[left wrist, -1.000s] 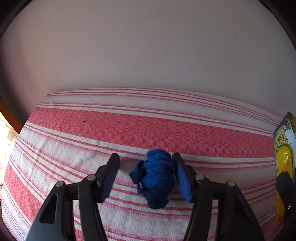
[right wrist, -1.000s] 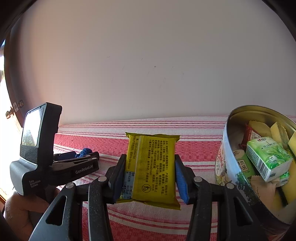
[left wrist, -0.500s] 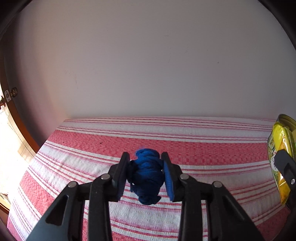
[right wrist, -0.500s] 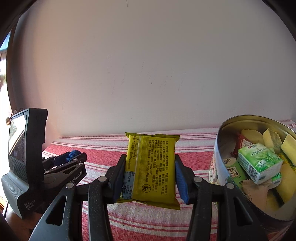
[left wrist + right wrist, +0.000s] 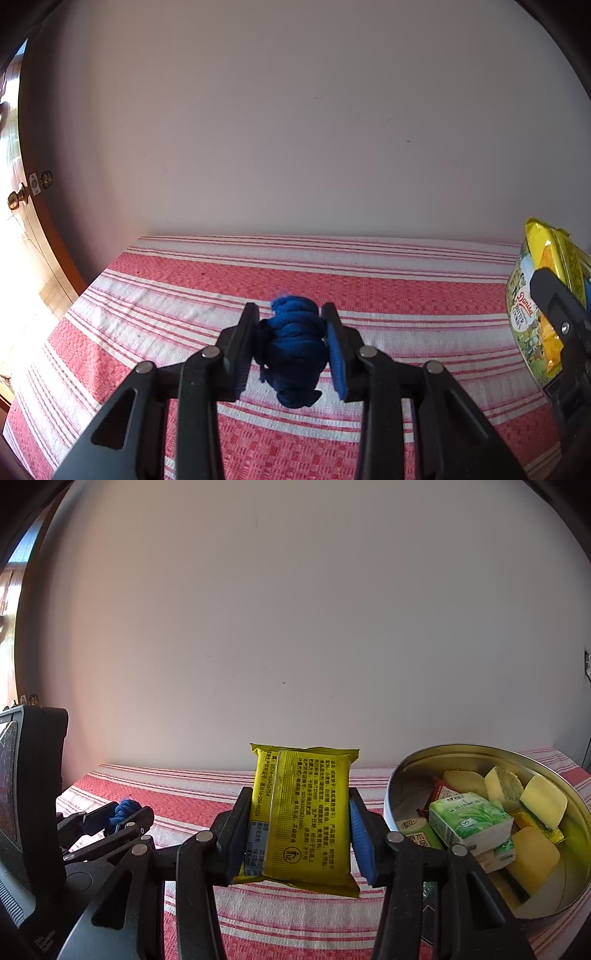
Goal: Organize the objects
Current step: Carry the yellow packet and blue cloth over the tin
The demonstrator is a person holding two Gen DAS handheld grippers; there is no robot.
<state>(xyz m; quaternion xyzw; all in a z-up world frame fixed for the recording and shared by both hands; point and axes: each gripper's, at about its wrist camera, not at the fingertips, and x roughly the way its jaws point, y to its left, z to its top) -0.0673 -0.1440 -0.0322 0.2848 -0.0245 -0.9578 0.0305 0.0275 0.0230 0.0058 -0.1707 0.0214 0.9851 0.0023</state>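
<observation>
A bundle of blue yarn [image 5: 293,350] hangs above the striped cloth, and my left gripper [image 5: 291,350] is shut on it, pads pressed into both sides. In the right wrist view the same blue yarn [image 5: 123,808] shows at the far left between the left gripper's fingers [image 5: 110,823]. My right gripper [image 5: 301,823] is shut on an upright yellow snack packet [image 5: 301,812], held clear of the cloth. To its right stands a round metal tin [image 5: 402,775] with tissue packs, sponges and sachets inside. The packet [image 5: 546,258] and tin [image 5: 524,310] appear at the right edge of the left wrist view.
A red and white striped cloth [image 5: 184,295] covers the surface, which ends at a plain pale wall [image 5: 295,129]. A wooden door with a brass knob [image 5: 16,199] stands at the far left. The left gripper's black camera housing [image 5: 29,794] fills the left of the right wrist view.
My left gripper shut on the blue yarn and lifted it off the cloth, tilting up toward the wall. My right gripper moved with the yellow packet, bringing more of the tin's inside into view.
</observation>
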